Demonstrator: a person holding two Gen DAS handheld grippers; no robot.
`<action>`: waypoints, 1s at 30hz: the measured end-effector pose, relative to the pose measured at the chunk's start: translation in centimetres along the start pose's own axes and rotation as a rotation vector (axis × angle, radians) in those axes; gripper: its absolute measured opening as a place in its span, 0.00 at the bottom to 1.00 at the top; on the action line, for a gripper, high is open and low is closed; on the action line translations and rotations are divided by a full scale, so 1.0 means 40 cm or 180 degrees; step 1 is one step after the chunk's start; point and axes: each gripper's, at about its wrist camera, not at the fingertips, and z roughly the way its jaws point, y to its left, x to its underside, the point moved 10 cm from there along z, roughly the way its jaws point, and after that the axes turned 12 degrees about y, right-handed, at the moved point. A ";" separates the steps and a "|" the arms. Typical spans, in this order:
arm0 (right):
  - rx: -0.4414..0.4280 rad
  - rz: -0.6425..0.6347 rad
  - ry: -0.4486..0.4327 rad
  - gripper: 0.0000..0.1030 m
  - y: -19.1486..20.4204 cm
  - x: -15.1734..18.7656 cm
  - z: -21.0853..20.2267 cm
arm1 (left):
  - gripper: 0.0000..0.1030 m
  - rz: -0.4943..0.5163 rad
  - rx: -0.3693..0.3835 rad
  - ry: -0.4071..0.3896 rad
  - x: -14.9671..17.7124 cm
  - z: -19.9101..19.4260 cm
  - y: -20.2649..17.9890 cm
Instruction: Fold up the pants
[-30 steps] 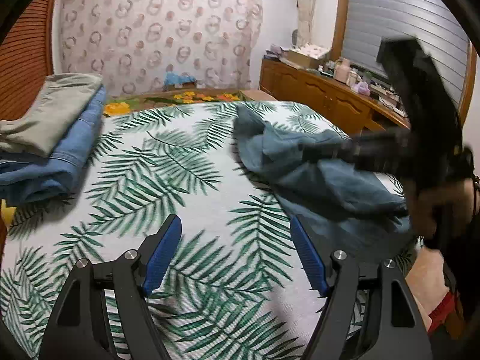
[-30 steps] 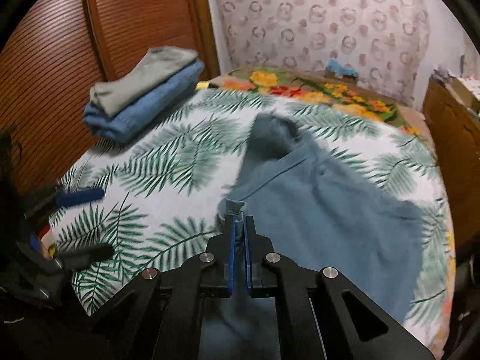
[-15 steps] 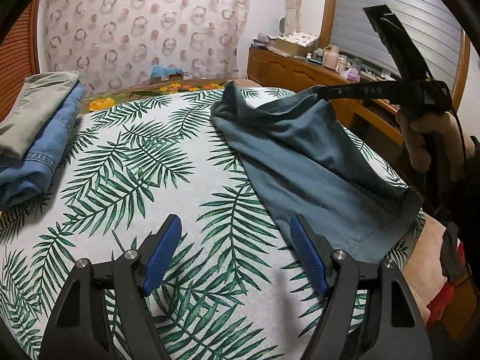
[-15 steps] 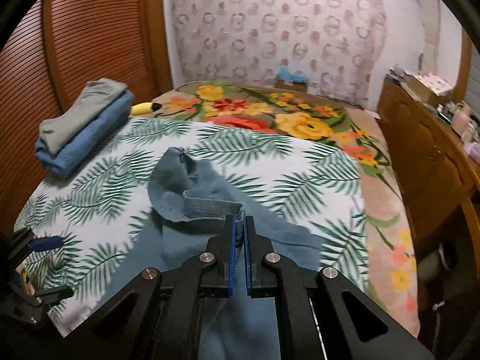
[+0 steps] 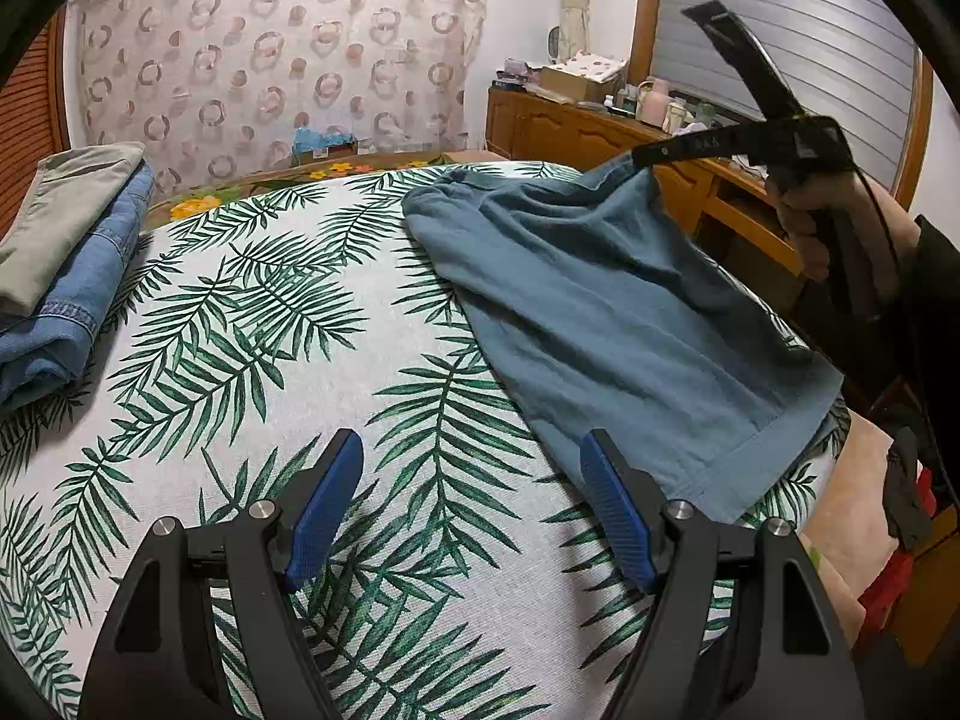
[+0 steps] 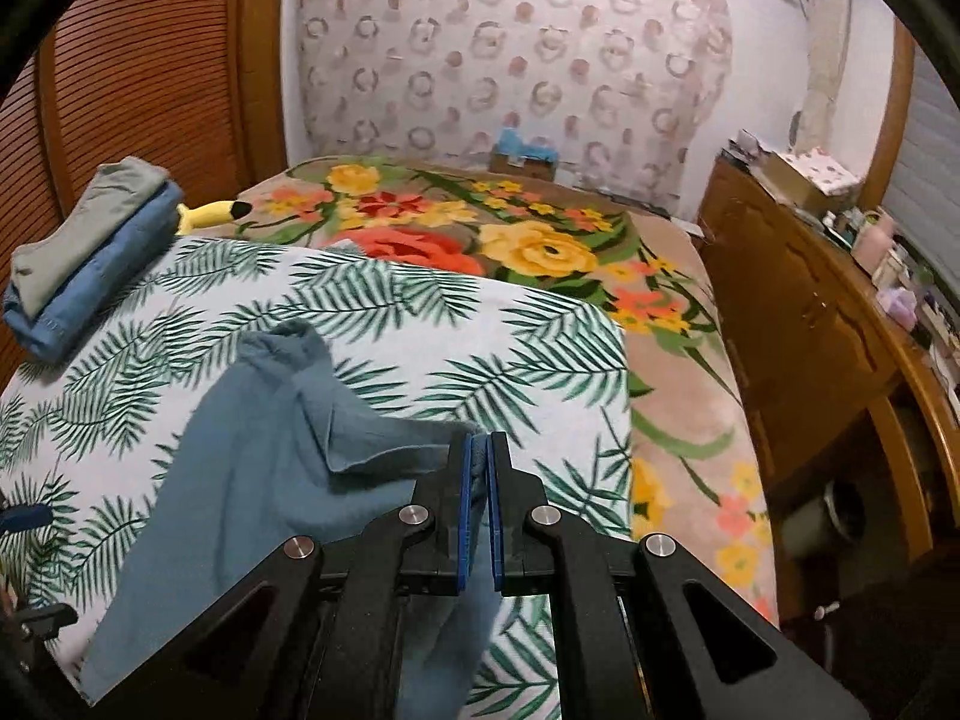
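Blue-grey pants (image 5: 606, 306) lie spread on the right side of the bed with the palm-leaf sheet (image 5: 252, 324). My right gripper (image 6: 478, 450) is shut on the pants (image 6: 258, 456) at their waistband edge and holds that corner lifted off the bed. The left wrist view shows this gripper (image 5: 645, 159) up at the right, with a hand around its handle. My left gripper (image 5: 471, 480) hovers open over the sheet near the front edge, just left of the pants' hem, with nothing between its blue pads.
A folded stack of jeans (image 5: 78, 282) with khaki pants (image 5: 60, 210) on top sits at the bed's left side. A floral blanket (image 6: 528, 246) covers the far part of the bed. A wooden cabinet (image 6: 804, 324) with clutter runs along the right.
My right gripper has carried the held waistband corner to the right and a little up, pulling the crumpled pants out flatter across the bed. The left gripper has stayed in place, open.
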 end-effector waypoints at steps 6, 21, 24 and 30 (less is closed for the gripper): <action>0.0208 0.0201 0.0030 0.05 -0.023 0.000 0.047 | 0.74 -0.0022 -0.0006 -0.0002 0.002 0.001 0.002; -0.0031 0.0223 0.0109 0.24 0.024 0.026 0.094 | 0.74 0.0023 0.0013 0.0043 0.007 0.012 -0.010; -0.0123 0.0294 0.0251 0.29 0.010 0.025 0.143 | 0.74 0.0029 0.0009 0.0056 0.008 0.013 -0.012; -0.0331 0.0420 0.0310 0.30 0.000 0.007 0.191 | 0.74 0.0042 -0.0019 0.0111 0.014 0.024 -0.014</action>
